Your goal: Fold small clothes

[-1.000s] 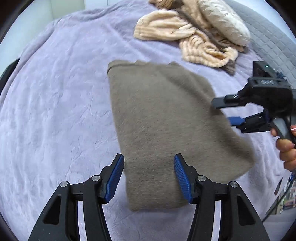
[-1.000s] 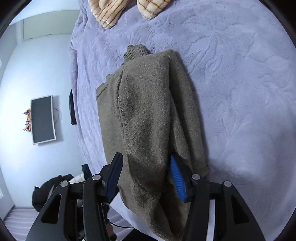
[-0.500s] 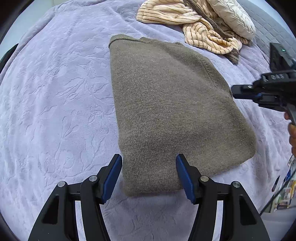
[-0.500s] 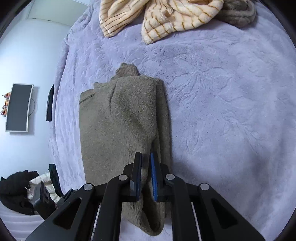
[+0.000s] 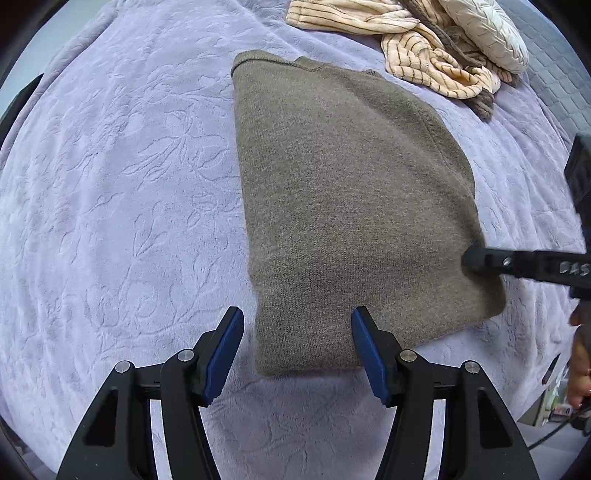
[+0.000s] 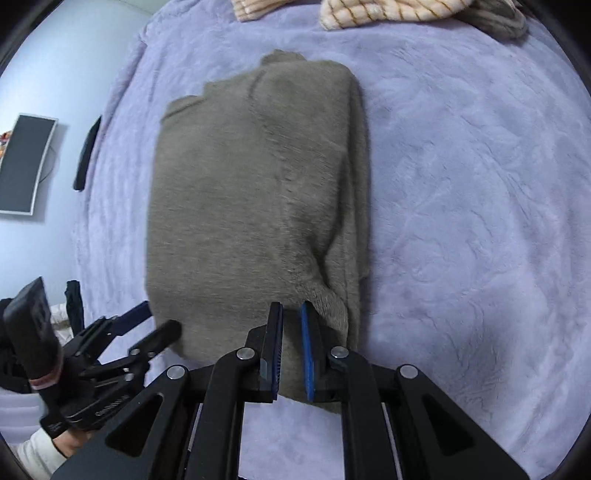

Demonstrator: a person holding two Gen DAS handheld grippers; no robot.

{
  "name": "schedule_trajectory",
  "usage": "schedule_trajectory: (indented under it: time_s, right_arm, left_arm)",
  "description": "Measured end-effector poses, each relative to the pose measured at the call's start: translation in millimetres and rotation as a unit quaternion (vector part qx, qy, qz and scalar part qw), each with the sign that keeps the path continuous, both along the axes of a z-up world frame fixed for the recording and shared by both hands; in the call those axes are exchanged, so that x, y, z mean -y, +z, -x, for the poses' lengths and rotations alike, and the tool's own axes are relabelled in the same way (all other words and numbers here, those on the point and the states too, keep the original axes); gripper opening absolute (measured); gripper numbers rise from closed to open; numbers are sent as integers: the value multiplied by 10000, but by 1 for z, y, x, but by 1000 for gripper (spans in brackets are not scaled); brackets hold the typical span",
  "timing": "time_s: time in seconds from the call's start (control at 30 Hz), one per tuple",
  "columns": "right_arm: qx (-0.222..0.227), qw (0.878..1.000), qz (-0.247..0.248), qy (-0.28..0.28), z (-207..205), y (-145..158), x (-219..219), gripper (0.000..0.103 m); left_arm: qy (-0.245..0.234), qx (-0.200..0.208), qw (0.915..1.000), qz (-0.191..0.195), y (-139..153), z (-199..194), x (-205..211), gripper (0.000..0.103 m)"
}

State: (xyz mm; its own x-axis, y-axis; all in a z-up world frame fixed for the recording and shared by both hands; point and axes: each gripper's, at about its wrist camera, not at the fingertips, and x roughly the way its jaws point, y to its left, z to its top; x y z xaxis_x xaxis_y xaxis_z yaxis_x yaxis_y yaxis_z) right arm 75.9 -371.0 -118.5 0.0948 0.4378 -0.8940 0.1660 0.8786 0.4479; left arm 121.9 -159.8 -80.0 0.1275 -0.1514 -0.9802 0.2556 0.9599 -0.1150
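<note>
A folded olive-brown knit sweater [image 5: 343, 192] lies flat on the lavender bedspread [image 5: 110, 184], collar at the far end. My left gripper [image 5: 297, 314] hovers open over the sweater's near edge, its blue pads either side of the near-left corner and clear of the cloth. My right gripper [image 6: 291, 306] is shut on the sweater [image 6: 236, 192] at its near right edge, and the knit puckers up toward the pads. In the left wrist view the right gripper [image 5: 476, 258] comes in from the right onto that edge. The left gripper [image 6: 155, 321] shows at lower left in the right wrist view.
A heap of cream striped clothes [image 5: 424, 66] and a quilted pillow [image 5: 480, 33] lie past the sweater's collar. A person's hand [image 5: 580, 369] holds the right gripper by the bed's edge. A dark screen [image 6: 22, 162] hangs on the wall beyond the bedspread [image 6: 461, 184].
My right gripper's jaws, open around the sweater's edge a second ago, have shut on it and shifted sideways. My left gripper has stayed open over the near edge.
</note>
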Motion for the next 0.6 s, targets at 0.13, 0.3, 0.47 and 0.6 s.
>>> schedule_trajectory:
  time_s: [0.13, 0.3, 0.47, 0.6]
  right_arm:
    - [-72, 9995, -166, -263, 12, -6, 14, 11]
    - [-183, 9992, -164, -331, 21, -3, 22, 11]
    - [-199, 9995, -70, -235, 19, 5, 21, 11]
    - [-190, 9997, 23, -141, 21, 12, 20, 17]
  left_arm:
    - [2, -4, 10000, -43, -2, 1, 1, 62]
    - [70, -77, 9999, -16, -2, 1, 2, 62]
    - [38, -83, 9999, -49, 1, 2, 1, 62]
    - [67, -188, 9998, -7, 1, 4, -3, 62]
